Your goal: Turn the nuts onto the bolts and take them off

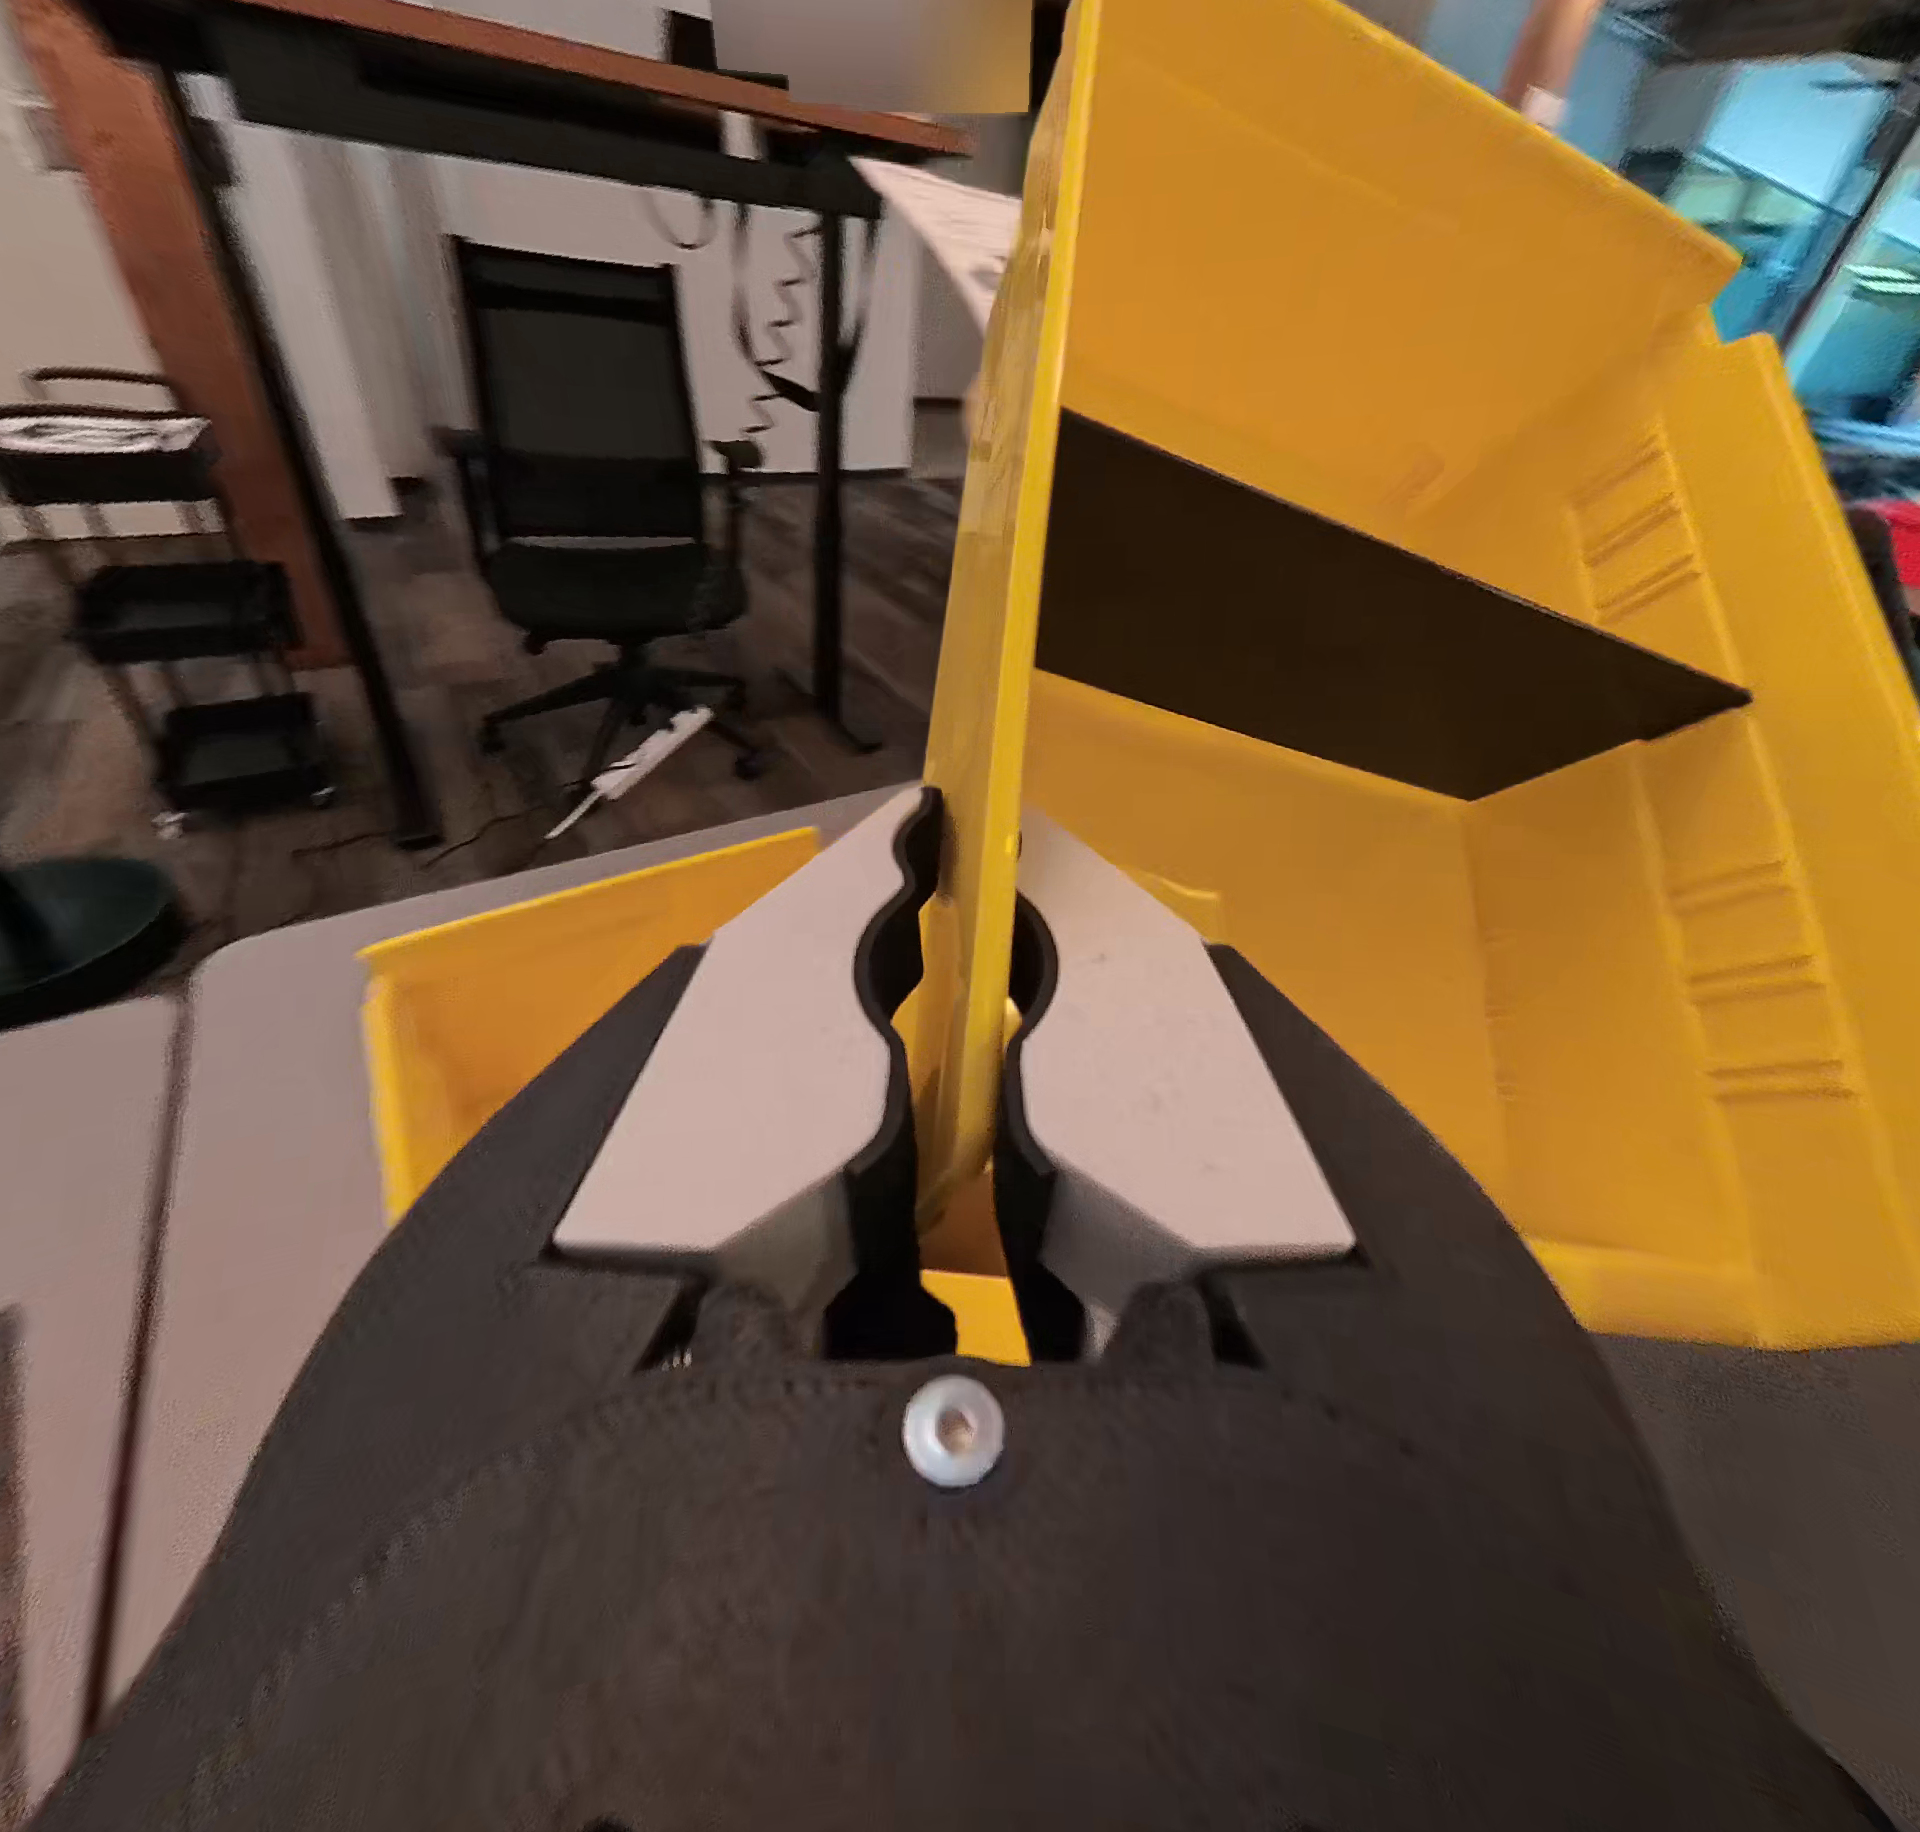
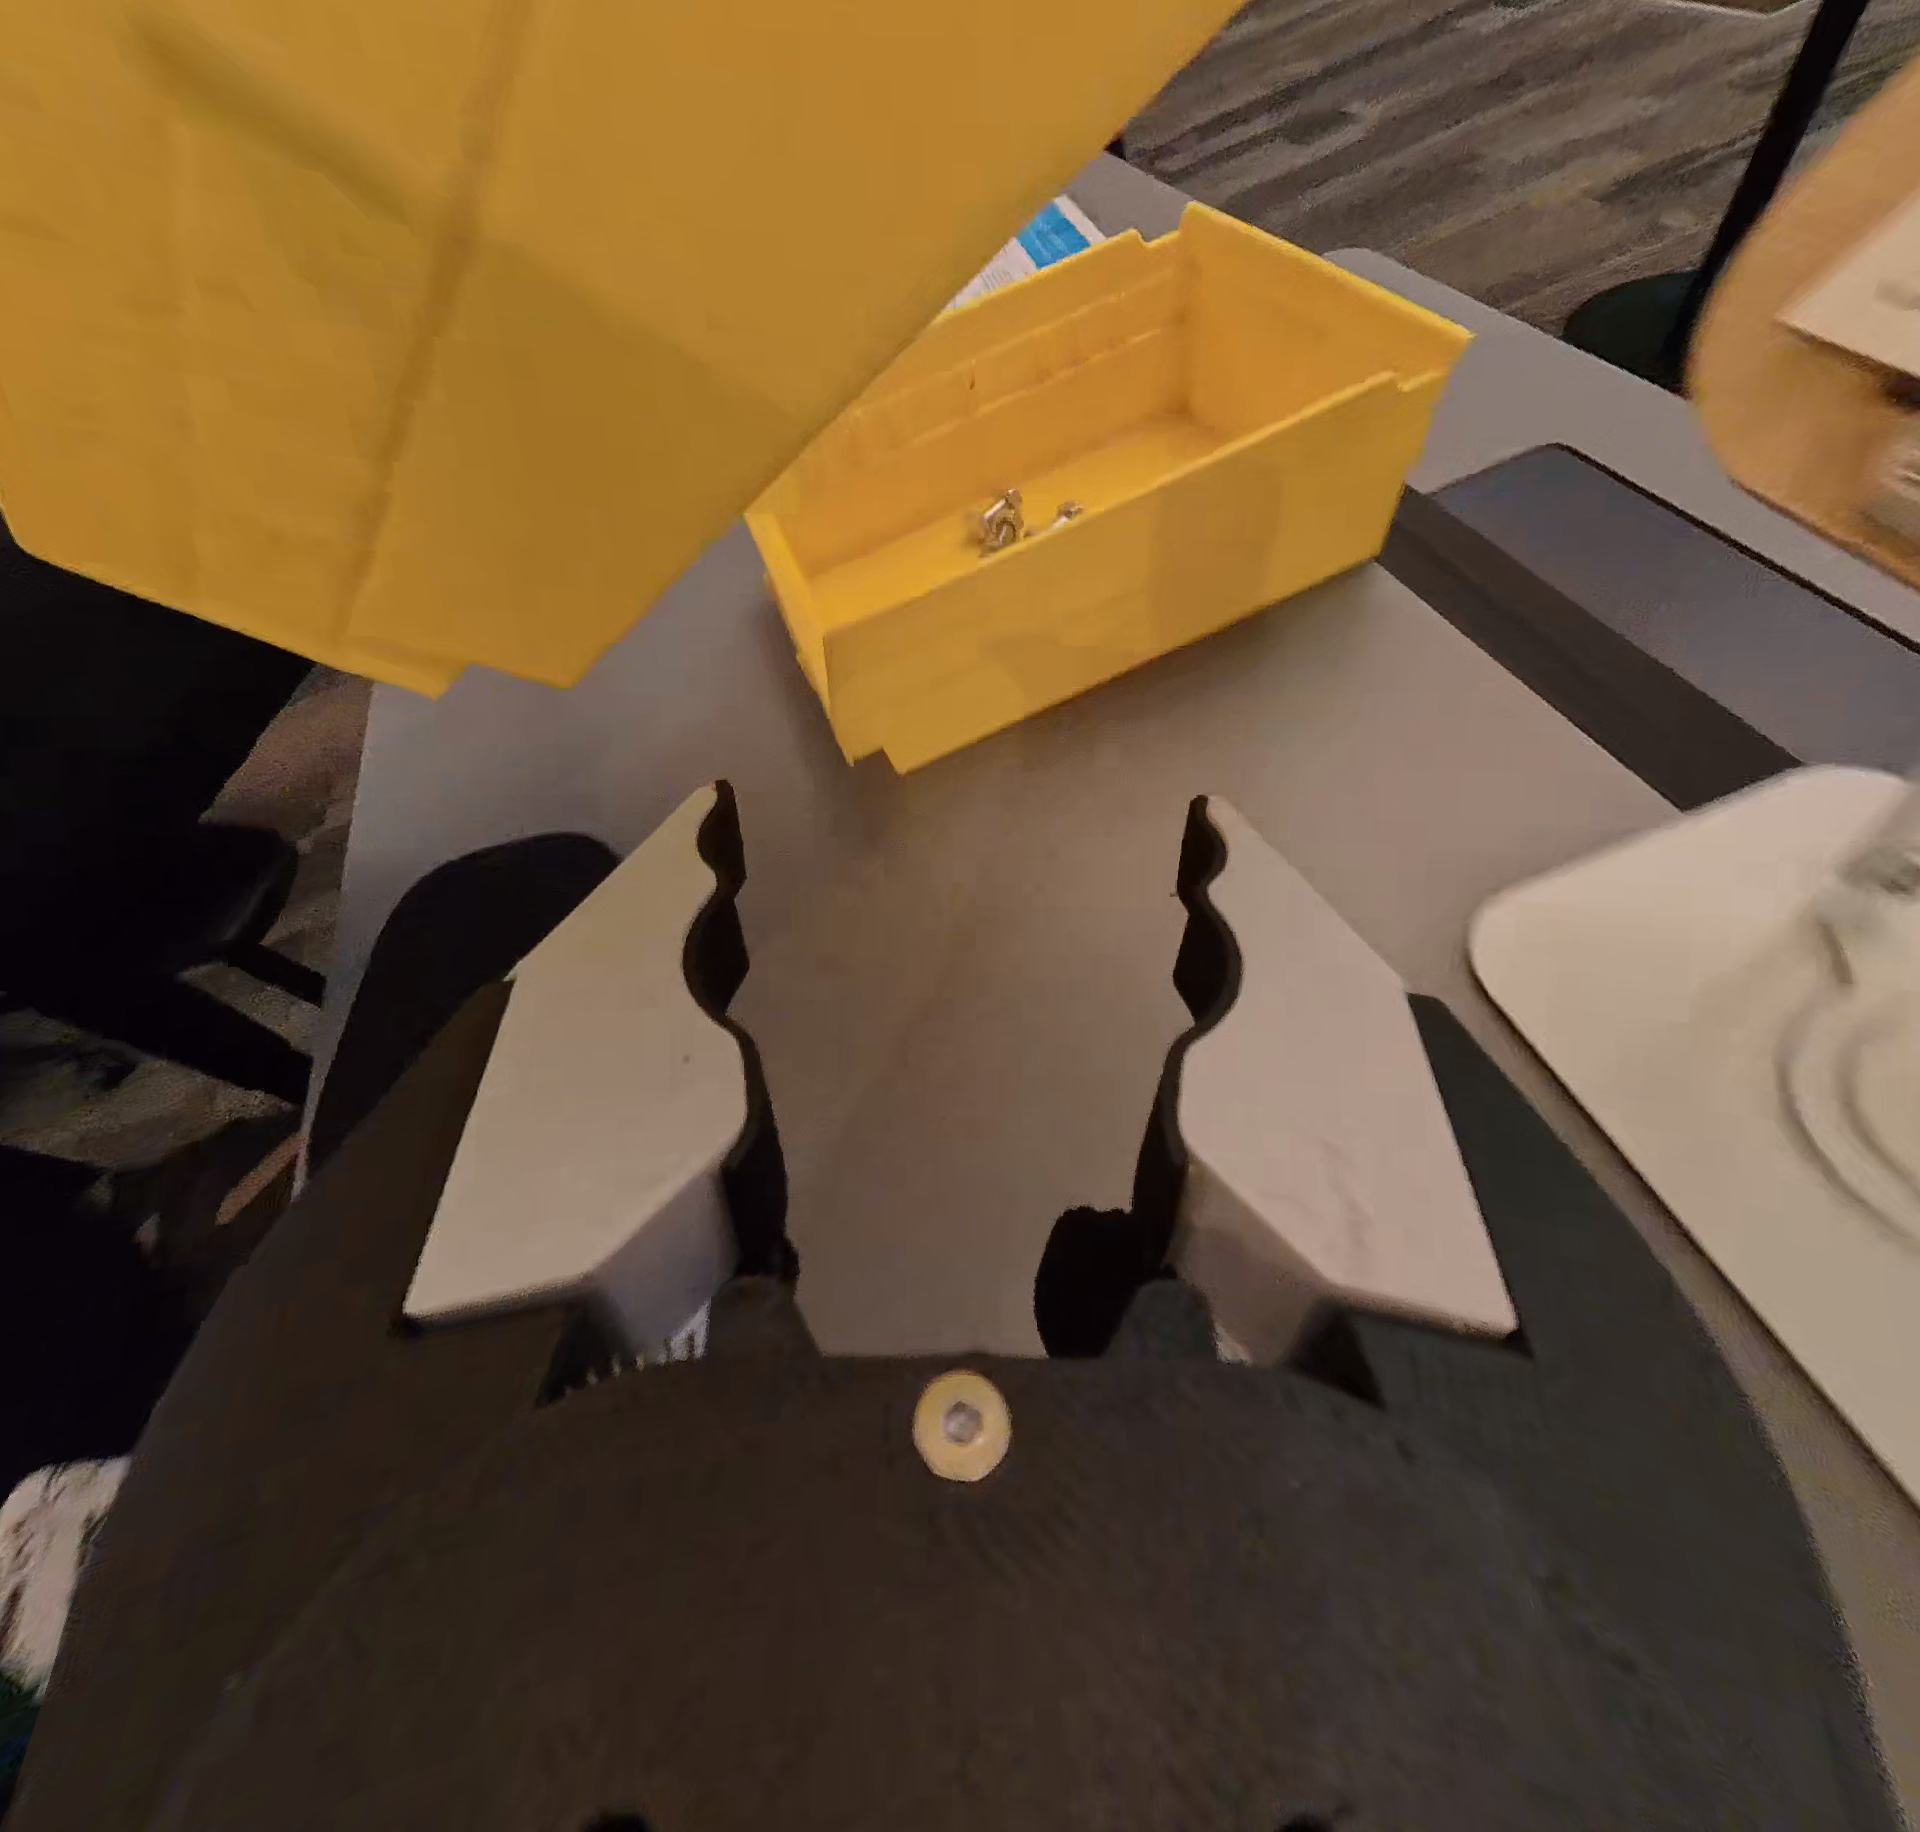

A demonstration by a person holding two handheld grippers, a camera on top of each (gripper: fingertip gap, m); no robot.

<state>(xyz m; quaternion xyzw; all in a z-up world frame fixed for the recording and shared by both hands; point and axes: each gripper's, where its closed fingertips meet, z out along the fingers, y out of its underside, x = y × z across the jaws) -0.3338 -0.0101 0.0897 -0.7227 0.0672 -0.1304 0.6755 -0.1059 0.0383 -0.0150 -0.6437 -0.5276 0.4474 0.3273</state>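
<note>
**Lifted yellow bin in the left tongs, hardware in the second bin**

The grey surface [image 2: 966, 951] carries the scene, and the places below are given from the small yellow bin [image 2: 1132, 639] that rests on it. Two yellow bins show in all. The larger one, the lifted yellow bin [image 1: 1351, 432], hangs tilted in the air, up and to the left of the small bin in the right wrist view, where its underside fills the upper left corner and covers that part of the surface. A black divider [image 1: 1351, 619] crosses its inside.

The left tongs [image 1: 971, 951] are clamped on the lifted bin's side wall, which runs edge-on between the two fingers. The right tongs [image 2: 961, 847] stand spread apart with nothing between them, hovering over bare surface on the near side of the small bin and pointing toward it.

To the right of the small bin lies a white tray [image 2: 1662, 1055], blurred, and a dark panel [image 2: 1621, 619] sits between them. Beyond the surface in the left wrist view stand a wooden desk [image 1: 468, 68] and one black office chair [image 1: 603, 535].

Inside the small bin, on its floor, lies a little cluster of metal nuts and bolts [image 2: 1013, 525]; the number is too small to count.
</note>
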